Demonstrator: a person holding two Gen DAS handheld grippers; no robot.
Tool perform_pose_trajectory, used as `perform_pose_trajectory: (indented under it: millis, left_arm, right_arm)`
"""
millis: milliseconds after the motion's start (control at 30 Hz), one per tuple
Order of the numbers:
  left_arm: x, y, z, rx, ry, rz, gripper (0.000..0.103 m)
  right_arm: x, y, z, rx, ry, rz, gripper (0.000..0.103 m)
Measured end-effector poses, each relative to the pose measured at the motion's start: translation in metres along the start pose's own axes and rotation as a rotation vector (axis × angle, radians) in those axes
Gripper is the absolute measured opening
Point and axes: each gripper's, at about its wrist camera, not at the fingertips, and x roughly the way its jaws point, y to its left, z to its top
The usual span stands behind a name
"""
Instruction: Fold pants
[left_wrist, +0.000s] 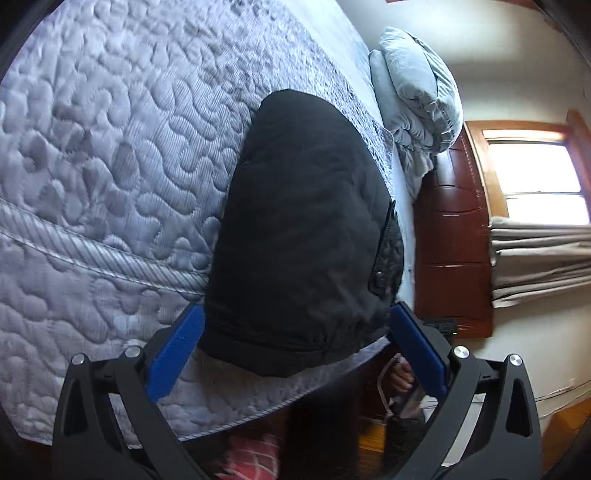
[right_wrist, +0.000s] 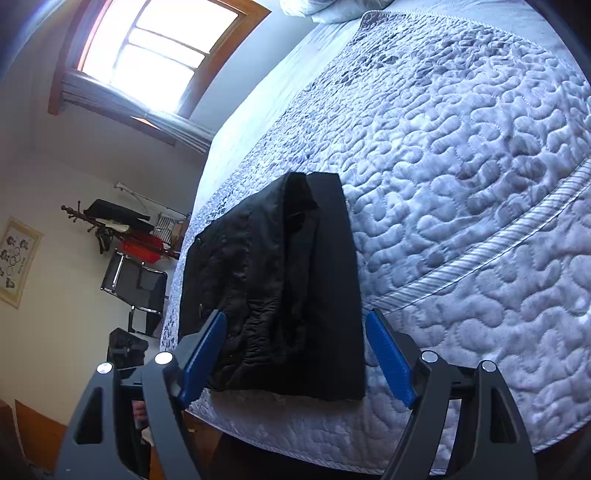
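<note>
**Folded pants sitting right at the mattress edge, could slide off**

The black pants (right_wrist: 280, 288) lie folded on the bed (right_wrist: 461, 166), between and just ahead of the right gripper (right_wrist: 295, 354), whose jaws stand apart and clamp nothing. Same for the left gripper (left_wrist: 295, 354): jaws wide, bundle between them, pads not pressing.

Risk as I see it: the near hem sits close to the mattress edge, so a nudge from a fingertip could drag it over or flop the top layer open.

Can't see the layers underneath, and the floor below is blurry.
</note>
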Motion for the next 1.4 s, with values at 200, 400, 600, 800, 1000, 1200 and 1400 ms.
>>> perform_pose_trajectory:
  millis: [200,400,600,800,1000,1200,1400]
  left_arm:
    - [0.019,0.001,0.006,0.015,0.06,-0.024,0.1]
    - [0.036,0.001,0.008,0.044,0.132,-0.04,0.1]
    - [0.048,0.002,0.026,0.057,0.178,-0.001,0.1]
    - [0.064,-0.004,0.043,0.092,0.209,0.033,0.1]
    - [0.089,-0.013,0.053,0.133,0.276,0.001,0.1]
    - [0.11,-0.018,0.058,0.15,0.337,0.002,0.1]
    - [0.121,-0.006,0.068,0.055,0.368,-0.051,0.1]
  right_arm:
    - [0.005,-0.004,0.002,0.01,0.029,0.018,0.079]
    - [0.012,-0.007,0.003,0.011,0.054,0.033,0.079]
    - [0.017,-0.008,0.006,0.006,0.069,0.033,0.08]
    - [0.022,-0.009,0.006,0.003,0.079,0.036,0.08]
    - [0.03,-0.005,0.009,-0.018,0.095,0.049,0.082]
    - [0.035,-0.007,0.017,-0.026,0.107,0.067,0.086]
    - [0.042,-0.019,0.025,-0.007,0.122,0.063,0.091]
